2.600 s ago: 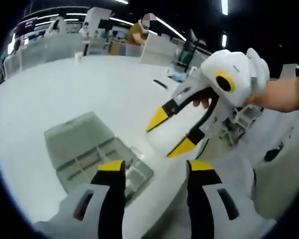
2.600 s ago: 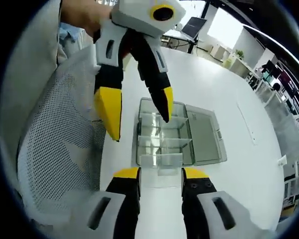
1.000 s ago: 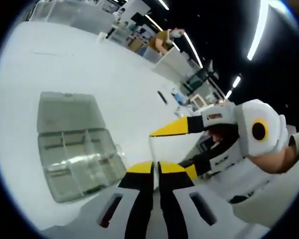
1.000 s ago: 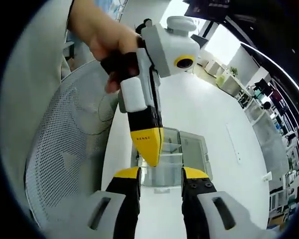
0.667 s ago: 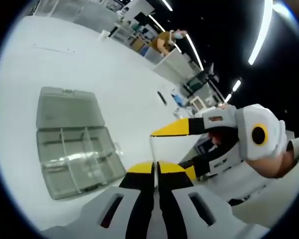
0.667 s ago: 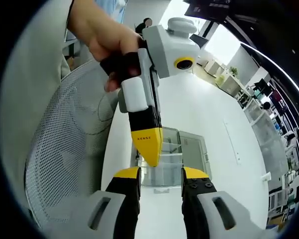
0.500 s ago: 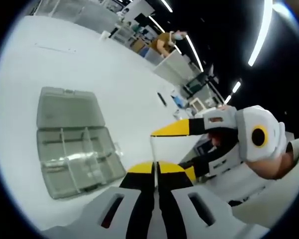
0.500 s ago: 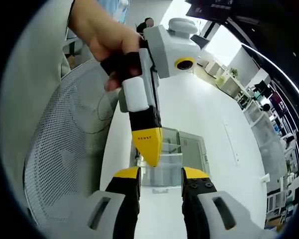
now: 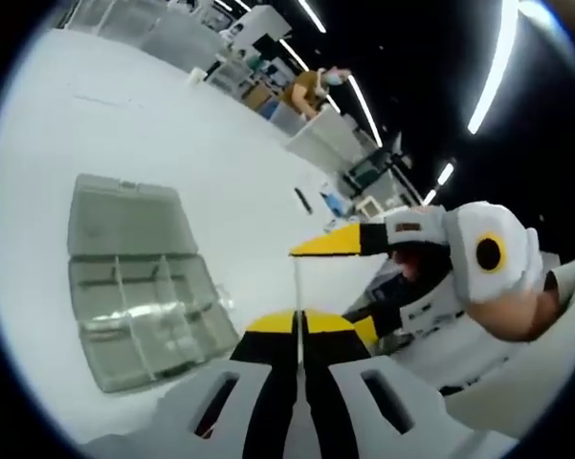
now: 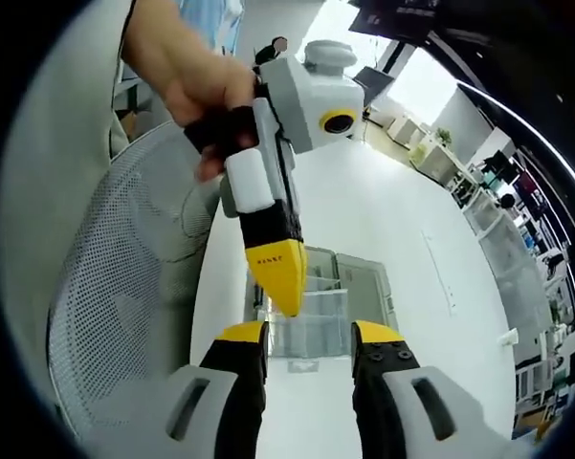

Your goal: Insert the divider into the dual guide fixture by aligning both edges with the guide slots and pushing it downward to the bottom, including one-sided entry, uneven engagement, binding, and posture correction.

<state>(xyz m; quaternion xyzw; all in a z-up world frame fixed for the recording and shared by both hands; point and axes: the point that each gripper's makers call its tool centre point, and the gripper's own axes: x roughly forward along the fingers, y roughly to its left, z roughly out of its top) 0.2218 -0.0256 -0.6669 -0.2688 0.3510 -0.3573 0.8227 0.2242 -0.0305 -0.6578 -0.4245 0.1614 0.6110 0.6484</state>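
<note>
Change since 2.6 s ago: left tool (image 9: 298, 325), then spread wide, now has its jaws pressed together on the clear divider (image 9: 298, 287), seen edge-on as a thin line rising between the tips. Little differs over the last second.

Right tool (image 10: 309, 339): jaws apart, one to each side of the divider (image 10: 311, 337), not pinching it. In the left gripper view it (image 9: 344, 287) reaches in from the right, held by a hand (image 9: 507, 316).

Left tool (image 10: 282, 287), in the right gripper view: points down at the divider's upper edge, held by a hand (image 10: 196, 86).

Container: clear organiser box (image 9: 143, 306), on the white surface (image 9: 172, 143) near its edge beside a mesh chair (image 10: 124, 316). Lid flat open; tray split into compartments by clear partitions. The divider is held above the box (image 10: 320, 277), apart from it.

Writing: small dark lettering on the left tool's yellow tip, too small to read.
</note>
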